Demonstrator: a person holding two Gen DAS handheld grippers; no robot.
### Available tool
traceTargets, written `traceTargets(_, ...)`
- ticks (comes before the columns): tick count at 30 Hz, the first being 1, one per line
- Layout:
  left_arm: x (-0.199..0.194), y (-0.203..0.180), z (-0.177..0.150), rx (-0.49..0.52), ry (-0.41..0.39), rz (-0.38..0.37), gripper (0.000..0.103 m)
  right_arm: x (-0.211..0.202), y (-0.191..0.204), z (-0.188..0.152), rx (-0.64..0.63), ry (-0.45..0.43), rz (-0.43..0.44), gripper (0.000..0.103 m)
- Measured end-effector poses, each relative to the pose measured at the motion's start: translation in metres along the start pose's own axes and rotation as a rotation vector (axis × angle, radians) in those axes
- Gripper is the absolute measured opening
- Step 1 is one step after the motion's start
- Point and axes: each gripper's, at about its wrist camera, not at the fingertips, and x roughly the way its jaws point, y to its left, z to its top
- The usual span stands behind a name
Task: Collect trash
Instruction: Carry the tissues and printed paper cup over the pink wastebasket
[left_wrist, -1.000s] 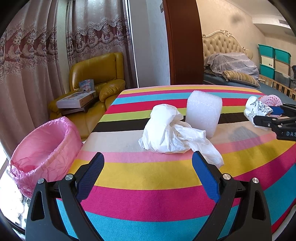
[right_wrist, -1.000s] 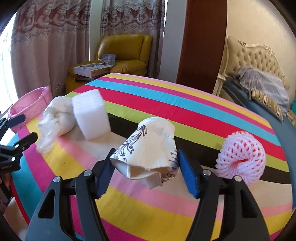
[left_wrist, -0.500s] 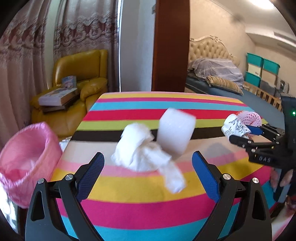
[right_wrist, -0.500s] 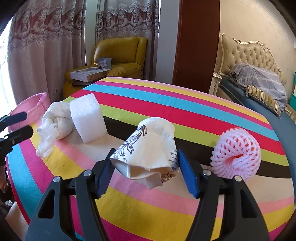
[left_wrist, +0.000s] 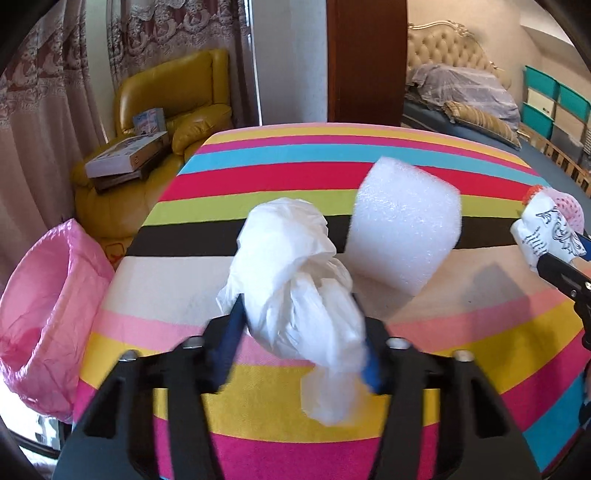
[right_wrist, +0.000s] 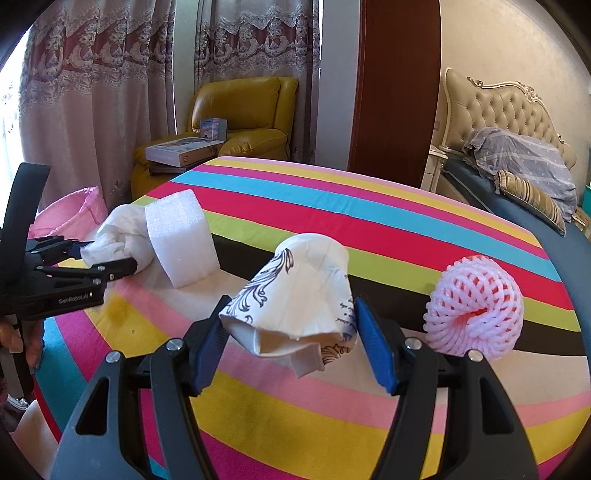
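Note:
A crumpled white plastic bag (left_wrist: 288, 258) lies on the striped tablecloth (left_wrist: 295, 173), and my left gripper (left_wrist: 299, 317) has it between its blue pads, jaws closing and pressing its sides. From the right wrist the same bag (right_wrist: 118, 236) shows pinched in the left gripper (right_wrist: 107, 258). A white foam block (left_wrist: 406, 225) stands just right of the bag, also visible from the right side (right_wrist: 181, 240). My right gripper (right_wrist: 291, 314) is shut on a crushed paper cup (right_wrist: 299, 299) with black print. A pink foam fruit net (right_wrist: 476, 310) sits to its right.
A bin lined with a pink bag (left_wrist: 44, 302) stands off the table's left edge. Behind it a yellow armchair (left_wrist: 166, 122) carries boxes. A bed (right_wrist: 517, 166) lies at the right, beyond the table. A person's hand (right_wrist: 14, 332) holds the left gripper's handle.
The left gripper has moved forward onto the white bag and its jaws have narrowed from wide open to pinching it. The right gripper has stayed put with the cup.

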Motion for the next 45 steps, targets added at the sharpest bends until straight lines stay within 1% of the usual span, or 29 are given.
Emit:
traceTargets(2, -0.009, -0.003, -0.002, 0.011, -0.045, 0.013, 0.037, 0.000, 0.001, 0.001, -0.003, -0.004, 0.000, 0.065)
traceTargets(5, -0.024, -0.005, -0.006, 0.024, -0.118, 0.045, 0.034, 0.000, 0.001, 0.001, -0.002, -0.005, 0.000, 0.065)
traceTargets(7, -0.034, -0.009, -0.013, 0.040, -0.151, 0.061, 0.034, 0.000, 0.001, 0.001, -0.002, -0.005, 0.002, 0.065)
traceTargets(16, -0.053, -0.008, -0.036, 0.042, -0.187, 0.064, 0.034, 0.000, 0.004, 0.001, -0.025, -0.010, -0.002, 0.065)
traceTargets(27, -0.065, -0.006, -0.047, 0.027, -0.220, 0.065, 0.034, 0.000, 0.011, 0.000, -0.050, -0.001, 0.001, 0.065)
traceTargets(29, -0.068, -0.004, -0.049, 0.025, -0.229, 0.072, 0.034, -0.002, 0.013, 0.001, -0.061, -0.011, 0.004, 0.065)
traceTargets(32, -0.073, -0.002, -0.050, 0.020, -0.239, 0.079, 0.034, -0.003, 0.018, 0.001, -0.065, -0.015, 0.027, 0.065)
traceTargets(36, -0.080, 0.005, -0.052, 0.009, -0.254, 0.091, 0.034, -0.006, 0.036, 0.003, -0.103, -0.015, 0.068, 0.065)
traceTargets(41, -0.091, 0.019, -0.059, -0.019, -0.268, 0.114, 0.034, -0.016, 0.061, 0.010, -0.163, -0.037, 0.150, 0.065)
traceTargets(45, -0.095, 0.032, -0.063, -0.045, -0.263, 0.130, 0.035, -0.019, 0.083, 0.015, -0.207, -0.038, 0.213, 0.065)
